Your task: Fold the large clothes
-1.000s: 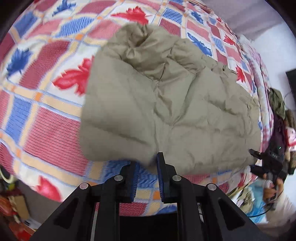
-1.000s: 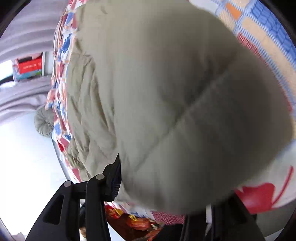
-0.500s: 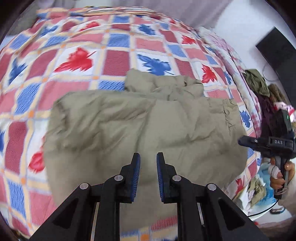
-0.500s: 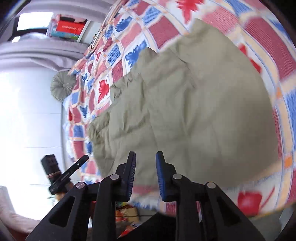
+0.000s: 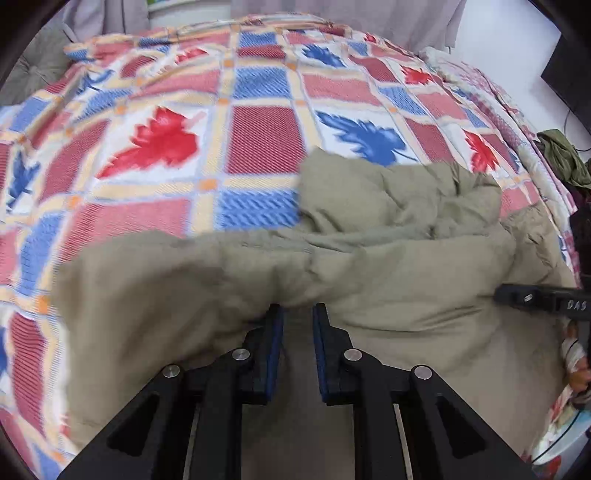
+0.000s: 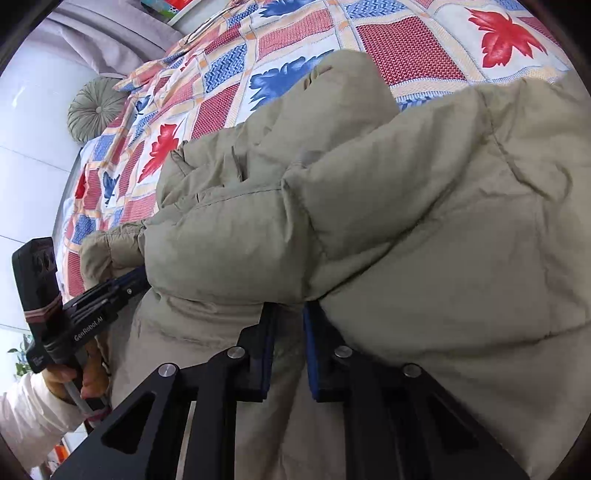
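looks like somebody's bedroom at home. there's a bed with a checked blanket [image 5: 258, 129] in red, blue and white squares with leaf prints, and grey curtains [image 5: 122, 14] hang at the far end. a round tufted green cushion [image 6: 96, 109] sits at the far left by a white wall. a heap of clothes [image 5: 565, 166] is piled at the right edge of the bed, next to a dark screen [image 5: 569, 77] on the wall.
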`<state>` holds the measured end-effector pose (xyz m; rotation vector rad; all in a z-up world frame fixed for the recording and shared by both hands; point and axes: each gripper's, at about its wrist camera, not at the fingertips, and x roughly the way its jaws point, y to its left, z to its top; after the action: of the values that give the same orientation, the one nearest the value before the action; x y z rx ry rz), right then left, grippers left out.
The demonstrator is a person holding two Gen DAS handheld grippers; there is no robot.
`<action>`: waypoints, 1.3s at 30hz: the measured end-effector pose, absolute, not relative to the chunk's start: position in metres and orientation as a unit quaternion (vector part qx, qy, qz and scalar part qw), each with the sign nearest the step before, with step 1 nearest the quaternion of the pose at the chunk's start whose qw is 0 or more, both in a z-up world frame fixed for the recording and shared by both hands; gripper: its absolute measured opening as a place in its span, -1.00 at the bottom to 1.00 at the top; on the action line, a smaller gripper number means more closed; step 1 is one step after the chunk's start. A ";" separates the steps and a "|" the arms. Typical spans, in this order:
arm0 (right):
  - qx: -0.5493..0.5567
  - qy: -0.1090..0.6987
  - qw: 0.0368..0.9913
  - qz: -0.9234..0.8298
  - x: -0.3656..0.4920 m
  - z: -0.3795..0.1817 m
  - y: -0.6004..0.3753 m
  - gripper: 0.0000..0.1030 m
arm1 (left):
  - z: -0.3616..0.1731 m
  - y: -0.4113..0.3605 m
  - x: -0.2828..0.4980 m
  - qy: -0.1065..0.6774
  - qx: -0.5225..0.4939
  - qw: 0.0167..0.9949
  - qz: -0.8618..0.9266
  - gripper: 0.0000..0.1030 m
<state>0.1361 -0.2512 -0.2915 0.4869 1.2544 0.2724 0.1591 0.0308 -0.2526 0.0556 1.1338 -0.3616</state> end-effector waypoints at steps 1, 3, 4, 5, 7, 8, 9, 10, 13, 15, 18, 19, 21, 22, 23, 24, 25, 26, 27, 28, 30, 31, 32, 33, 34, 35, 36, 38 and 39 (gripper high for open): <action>0.216 0.577 0.779 0.118 0.135 -0.285 -0.260 -0.72 | -0.249 0.039 0.162 0.532 0.027 0.832 -0.158 -0.64; 0.205 0.571 0.790 0.091 0.127 -0.269 -0.289 -0.72 | -0.248 0.065 0.172 0.536 0.019 0.833 -0.133 -0.64; 0.204 0.567 0.795 0.073 0.124 -0.264 -0.303 -0.72 | -0.251 0.075 0.176 0.542 0.010 0.831 -0.125 -0.64; 0.204 0.562 0.800 0.049 0.123 -0.260 -0.320 -0.72 | -0.255 0.082 0.180 0.546 0.003 0.830 -0.115 -0.64; 0.210 0.552 0.807 0.011 0.121 -0.259 -0.345 -0.72 | -0.269 0.088 0.186 0.548 0.007 0.830 -0.105 -0.64; 0.216 0.550 0.807 -0.003 0.121 -0.264 -0.359 -0.72 | -0.278 0.089 0.191 0.548 0.012 0.831 -0.099 -0.64; 0.224 0.550 0.804 -0.005 0.122 -0.270 -0.365 -0.76 | -0.286 0.089 0.196 0.547 0.008 0.831 -0.095 -0.64; 0.241 0.553 0.798 -0.002 0.124 -0.281 -0.372 -0.86 | -0.293 0.089 0.200 0.548 0.000 0.832 -0.090 -0.64; 0.272 0.546 0.793 -0.006 0.134 -0.305 -0.379 -1.00 | -0.308 0.090 0.215 0.548 -0.023 0.834 -0.067 -0.64; 0.270 0.541 0.796 -0.009 0.140 -0.314 -0.377 -1.00 | -0.314 0.091 0.221 0.550 -0.034 0.832 -0.059 -0.64; 0.271 0.541 0.796 -0.011 0.140 -0.316 -0.380 -1.00 | -0.312 0.094 0.224 0.555 -0.032 0.829 -0.055 -0.64; 0.274 0.542 0.794 -0.012 0.140 -0.314 -0.381 -1.00 | -0.310 0.095 0.223 0.558 -0.030 0.828 -0.051 -0.64; 0.276 0.545 0.791 -0.022 0.139 -0.307 -0.382 -1.00 | -0.303 0.101 0.222 0.563 -0.034 0.825 -0.040 -0.64; 0.276 0.545 0.791 -0.033 0.137 -0.302 -0.384 -1.00 | -0.298 0.103 0.221 0.565 -0.037 0.824 -0.037 -0.64; 0.275 0.542 0.793 -0.046 0.133 -0.296 -0.387 -1.00 | -0.294 0.108 0.220 0.566 -0.040 0.823 -0.031 -0.64; 0.275 0.538 0.794 -0.061 0.129 -0.291 -0.391 -1.00 | -0.289 0.112 0.218 0.565 -0.042 0.824 -0.028 -0.64; 0.277 0.533 0.796 -0.077 0.125 -0.286 -0.396 -1.00 | -0.284 0.114 0.216 0.565 -0.040 0.824 -0.026 -0.64; 0.286 0.526 0.796 -0.095 0.120 -0.282 -0.403 -1.00 | -0.279 0.117 0.213 0.564 -0.034 0.825 -0.021 -0.64; 0.296 0.521 0.794 -0.106 0.116 -0.279 -0.408 -1.00 | -0.274 0.119 0.211 0.563 -0.029 0.826 -0.016 -0.64; 0.308 0.517 0.790 -0.120 0.110 -0.277 -0.415 -0.98 | -0.269 0.121 0.208 0.563 -0.026 0.826 -0.012 -0.64; 0.323 0.516 0.783 -0.131 0.099 -0.273 -0.423 -0.94 | -0.258 0.128 0.199 0.563 -0.028 0.826 -0.006 -0.64; 0.322 0.519 0.781 -0.134 0.094 -0.270 -0.423 -0.93 | -0.253 0.131 0.194 0.564 -0.031 0.825 -0.006 -0.64; 0.319 0.520 0.780 -0.135 0.089 -0.266 -0.423 -0.93 | -0.247 0.133 0.189 0.564 -0.030 0.825 -0.004 -0.64; 0.318 0.522 0.780 -0.135 0.086 -0.263 -0.421 -0.92 | -0.243 0.134 0.184 0.565 -0.029 0.825 -0.002 -0.64; 0.316 0.524 0.779 -0.135 0.082 -0.259 -0.419 -0.92 | -0.239 0.135 0.178 0.565 -0.029 0.824 -0.003 -0.64; 0.315 0.526 0.778 -0.134 0.078 -0.255 -0.416 -0.92 | -0.235 0.136 0.173 0.567 -0.030 0.823 -0.004 -0.64; 0.313 0.529 0.777 -0.133 0.073 -0.252 -0.413 -0.91 | -0.231 0.136 0.165 0.570 -0.030 0.821 -0.005 -0.64; 0.309 0.536 0.775 -0.131 0.063 -0.247 -0.405 -0.89 | -0.225 0.136 0.152 0.573 -0.032 0.819 -0.008 -0.64; 0.307 0.538 0.775 -0.127 0.058 -0.244 -0.398 -0.86 | -0.222 0.136 0.145 0.575 -0.033 0.818 -0.010 -0.64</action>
<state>0.0578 -0.3978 -0.2435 0.6647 1.1649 -0.2746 0.1447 0.1357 -0.2220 -0.0701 1.2252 -0.0206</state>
